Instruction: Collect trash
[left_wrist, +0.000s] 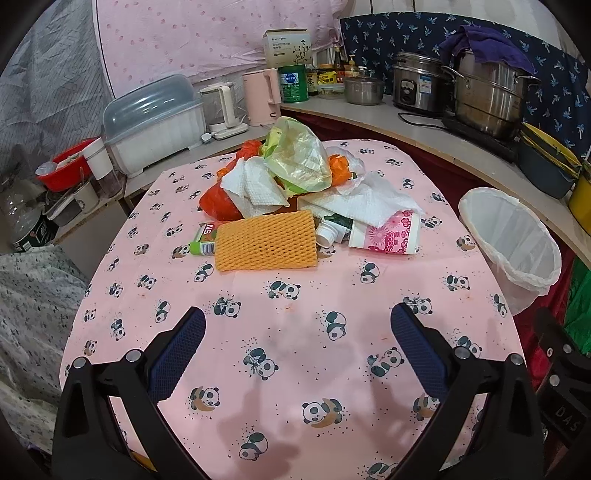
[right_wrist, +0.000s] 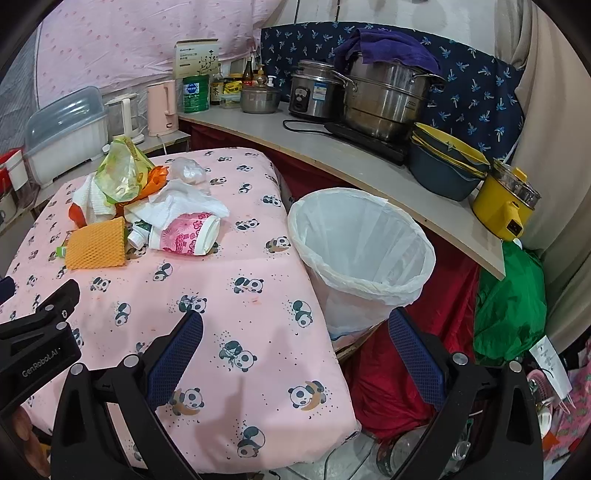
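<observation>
Pink panda-print cloth covers the table (left_wrist: 295, 369), with a cluttered kitchen counter curving round behind it: steel stockpot (right_wrist: 384, 99), rice cooker (right_wrist: 314, 92), pink kettle (left_wrist: 260, 96).

From where I stand, nothing has been picked up yet. The left gripper (left_wrist: 297, 343) hovers low over bare cloth with its jaws spread wide and empty; the right gripper (right_wrist: 295, 347) is likewise wide and empty, straddling the table's edge. The trash sits heaped toward 12 o'clock of the left gripper, well apart from both. The bin (right_wrist: 362, 254), lined with a thin white bag, stands just beside the table at roughly 1 o'clock of the right gripper.

I'd start with the outliers at the near edge of the heap. The orange foam net sleeve (left_wrist: 266, 240) is soft, flat and springy, so pinch an edge, not the face. The pink floral paper cup (left_wrist: 384, 236) lies on its side, and its thin wall would probably crush under a hard squeeze; close across the rim. Crumpled paper towels (left_wrist: 369, 203) are limp and light, easy to gather in one bite. The yellow-green plastic bag (left_wrist: 299, 158) on top is slick and floppy; take a bunched fold. A small green carton (left_wrist: 203, 240) peeks from under the foam.
</observation>
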